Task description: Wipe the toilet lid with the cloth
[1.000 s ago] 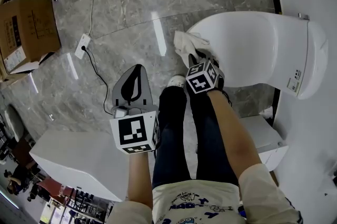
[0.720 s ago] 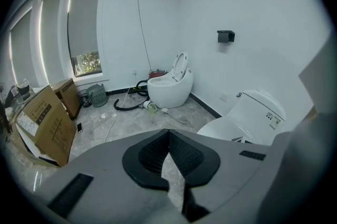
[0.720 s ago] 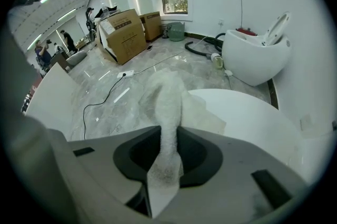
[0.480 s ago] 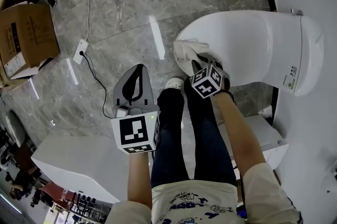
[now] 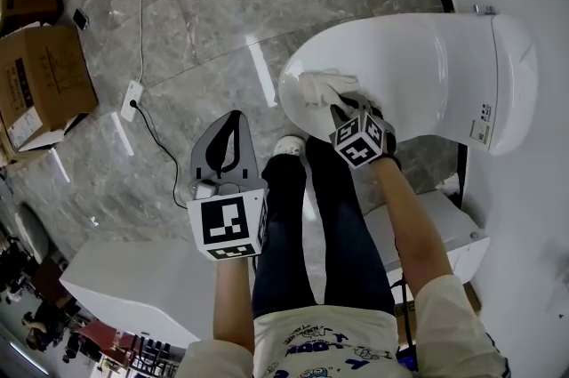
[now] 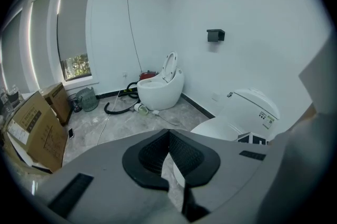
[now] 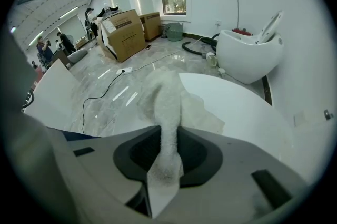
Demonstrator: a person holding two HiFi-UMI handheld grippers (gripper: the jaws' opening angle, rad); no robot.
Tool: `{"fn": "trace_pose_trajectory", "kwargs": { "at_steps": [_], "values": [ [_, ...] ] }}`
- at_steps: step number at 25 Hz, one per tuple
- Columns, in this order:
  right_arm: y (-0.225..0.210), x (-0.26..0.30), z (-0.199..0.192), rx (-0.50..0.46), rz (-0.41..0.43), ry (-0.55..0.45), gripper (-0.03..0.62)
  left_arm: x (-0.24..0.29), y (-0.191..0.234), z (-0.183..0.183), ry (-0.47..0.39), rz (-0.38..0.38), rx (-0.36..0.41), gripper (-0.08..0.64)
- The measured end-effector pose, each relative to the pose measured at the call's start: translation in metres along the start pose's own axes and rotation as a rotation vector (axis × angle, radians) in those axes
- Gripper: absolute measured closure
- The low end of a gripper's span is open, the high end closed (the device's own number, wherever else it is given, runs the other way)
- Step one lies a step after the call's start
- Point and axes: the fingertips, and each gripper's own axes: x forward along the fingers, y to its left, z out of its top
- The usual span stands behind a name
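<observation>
The white toilet [image 5: 427, 74] stands at the right of the head view with its lid [image 7: 237, 112] down. A white cloth [image 5: 322, 89] lies on the lid's front part, near the rim. My right gripper [image 5: 345, 111] is shut on the cloth [image 7: 167, 107]; the cloth runs out from between the jaws and spreads on the lid. My left gripper [image 5: 228, 125] hangs over the grey floor to the left of the toilet, shut, with nothing in it. In the left gripper view the left gripper [image 6: 168, 133] points past the toilet [image 6: 247, 112].
The person's legs [image 5: 302, 225] stand just in front of the bowl. A power strip with a black cable [image 5: 132, 98] and cardboard boxes [image 5: 40, 92] lie on the floor at left. A white panel [image 5: 133, 278] is at lower left. A second, egg-shaped toilet [image 7: 250, 57] stands by the far wall.
My right gripper has drawn the cloth from the bowl's front edge further onto the lid. The left gripper has stayed where it was.
</observation>
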Motion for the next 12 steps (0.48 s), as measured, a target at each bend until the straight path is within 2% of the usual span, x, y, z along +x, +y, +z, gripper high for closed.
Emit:
{"fn": "trace_pose_trajectory", "kwargs": {
  "at_steps": [12],
  "values": [
    [-0.065,-0.029,-0.049,0.143,-0.058,-0.029,0.509,0.022,-0.052,0.023,-0.016,-0.072,0.052,0.557]
  ]
}}
